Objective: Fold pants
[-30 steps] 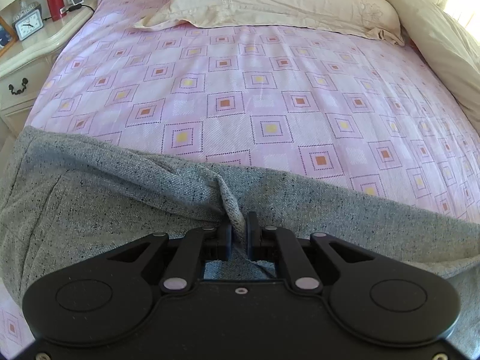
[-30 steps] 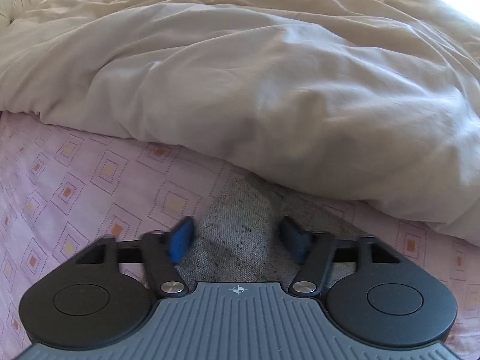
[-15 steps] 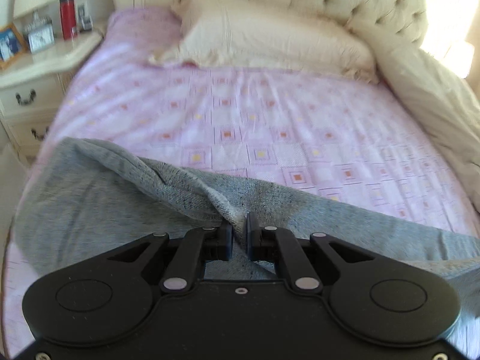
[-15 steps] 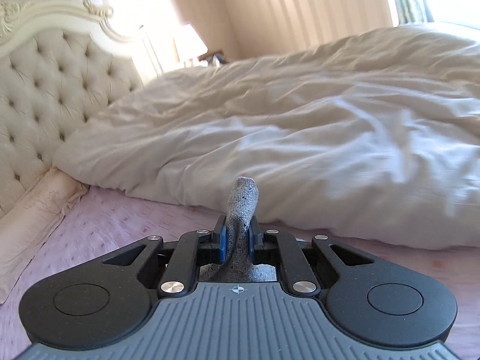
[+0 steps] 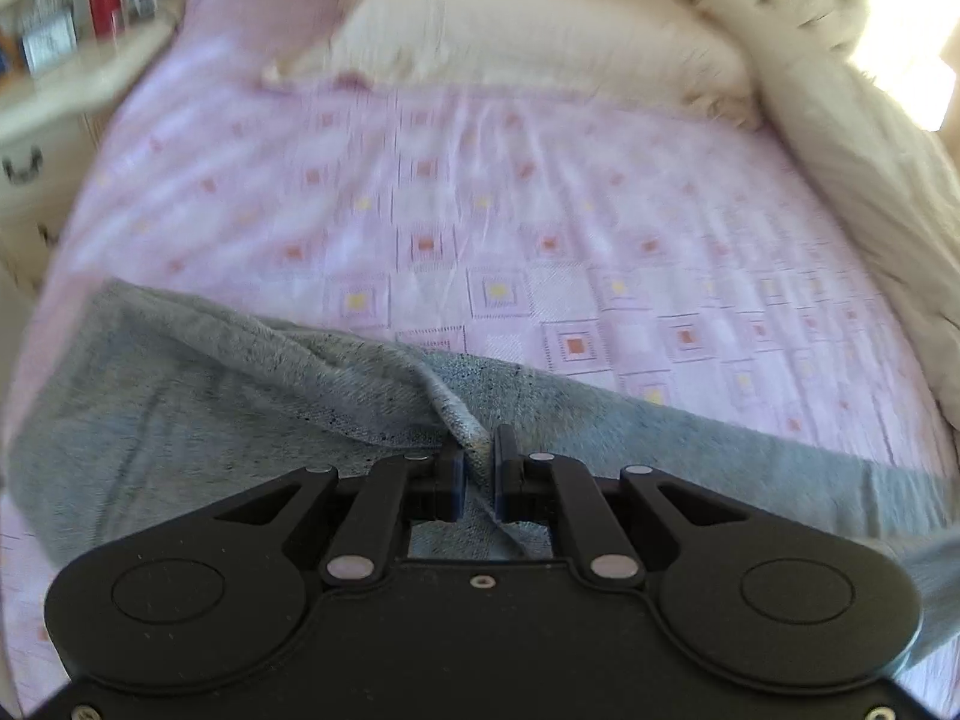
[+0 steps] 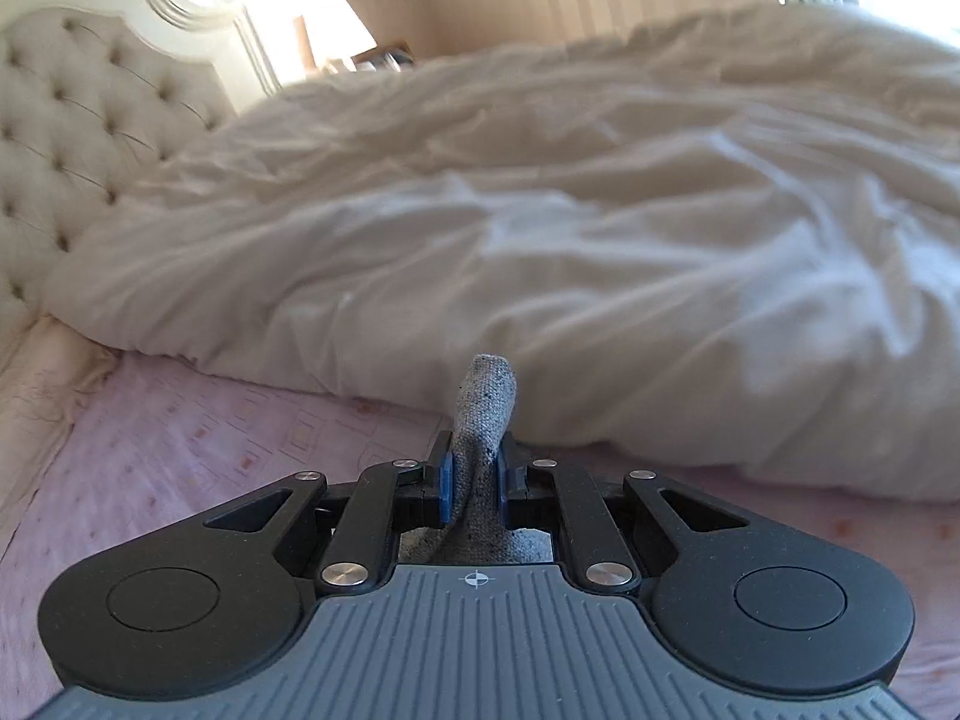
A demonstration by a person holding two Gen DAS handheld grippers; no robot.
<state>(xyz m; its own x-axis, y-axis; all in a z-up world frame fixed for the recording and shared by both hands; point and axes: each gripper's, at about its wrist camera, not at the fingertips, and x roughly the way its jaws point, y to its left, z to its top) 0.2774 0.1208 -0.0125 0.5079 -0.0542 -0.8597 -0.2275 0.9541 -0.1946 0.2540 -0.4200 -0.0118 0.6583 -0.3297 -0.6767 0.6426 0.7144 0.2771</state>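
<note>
From the left wrist, the left gripper [image 5: 478, 468] is pinched tight on a ridge of the grey pants [image 5: 198, 420], which lie across the near edge of the pink sheet [image 5: 480, 210]; plenty of bare sheet beyond to fold onto.

From the right wrist, the right gripper [image 6: 474, 474] is clamped on 1 bunched end, lifted, with the duvet [image 6: 600, 240] crowding close ahead.
</note>
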